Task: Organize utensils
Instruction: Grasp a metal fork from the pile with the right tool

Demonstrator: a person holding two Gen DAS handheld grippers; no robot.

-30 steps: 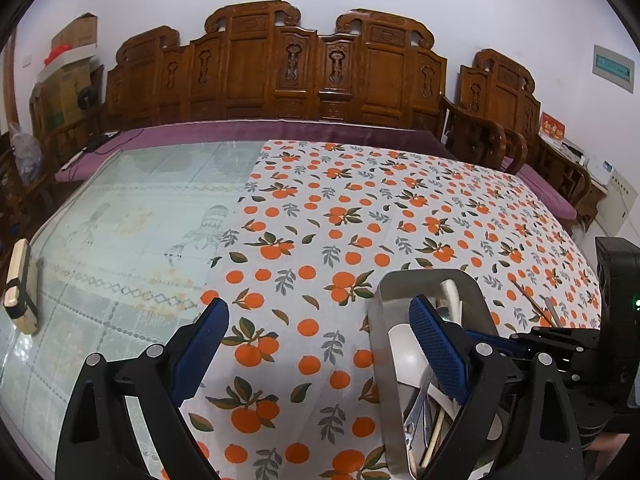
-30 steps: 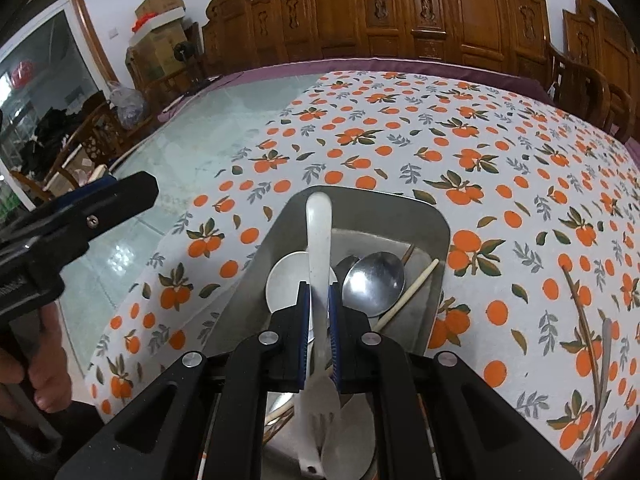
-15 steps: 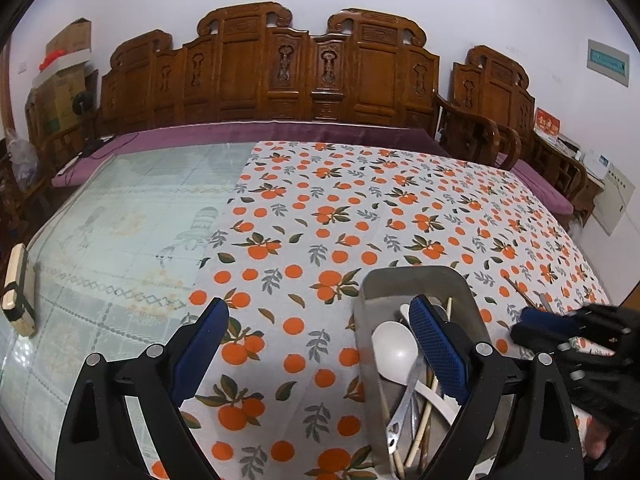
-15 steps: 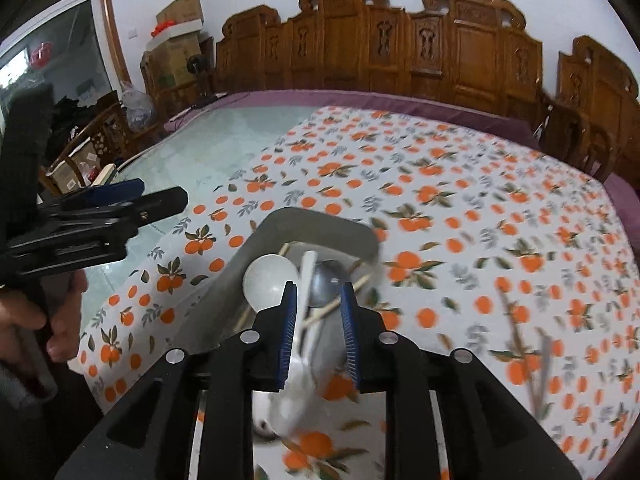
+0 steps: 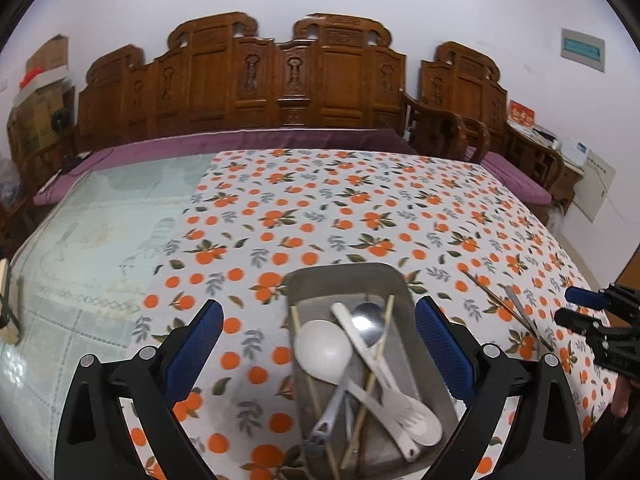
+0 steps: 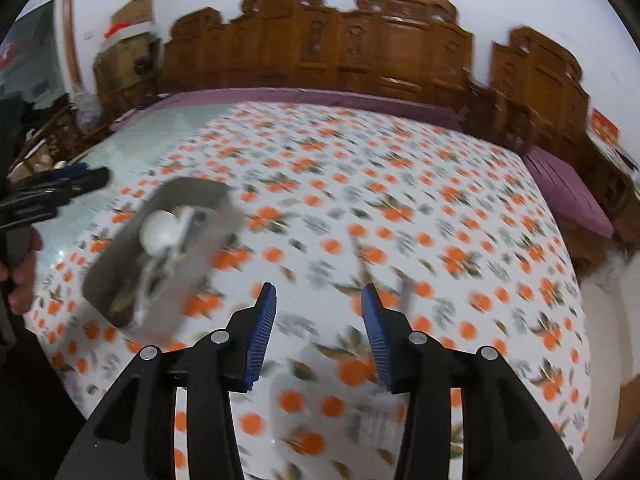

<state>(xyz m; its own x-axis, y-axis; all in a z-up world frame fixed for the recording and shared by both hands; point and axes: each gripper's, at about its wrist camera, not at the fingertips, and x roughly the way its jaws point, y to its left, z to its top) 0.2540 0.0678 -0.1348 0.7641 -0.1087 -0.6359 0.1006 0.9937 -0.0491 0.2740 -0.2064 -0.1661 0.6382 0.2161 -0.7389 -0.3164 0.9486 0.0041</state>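
Observation:
A grey metal tray point(image 5: 344, 276) lies on the orange-print tablecloth and holds a white ladle point(image 5: 322, 350), a metal spoon point(image 5: 368, 320), a white fork-spoon point(image 5: 404, 408) and wooden chopsticks. My left gripper point(image 5: 318, 334) is open and empty, its jaws standing wide on either side of the tray. Loose chopsticks point(image 5: 504, 308) and a metal utensil point(image 5: 518, 306) lie on the cloth right of the tray. My right gripper point(image 6: 318, 312) is open and empty above the cloth, right of the tray point(image 6: 120, 272); it also shows in the left wrist view point(image 5: 572, 306). The right wrist view is blurred.
Carved wooden benches point(image 5: 280, 84) with purple cushions line the far side of the table. The left part of the table is bare glass over a pale cloth point(image 5: 92, 232). A small wooden object point(image 5: 6, 304) sits at the far left edge.
My right gripper let go of the white fork-spoon into the tray, opened, and swung away to the right. The left gripper pulled back and stayed open.

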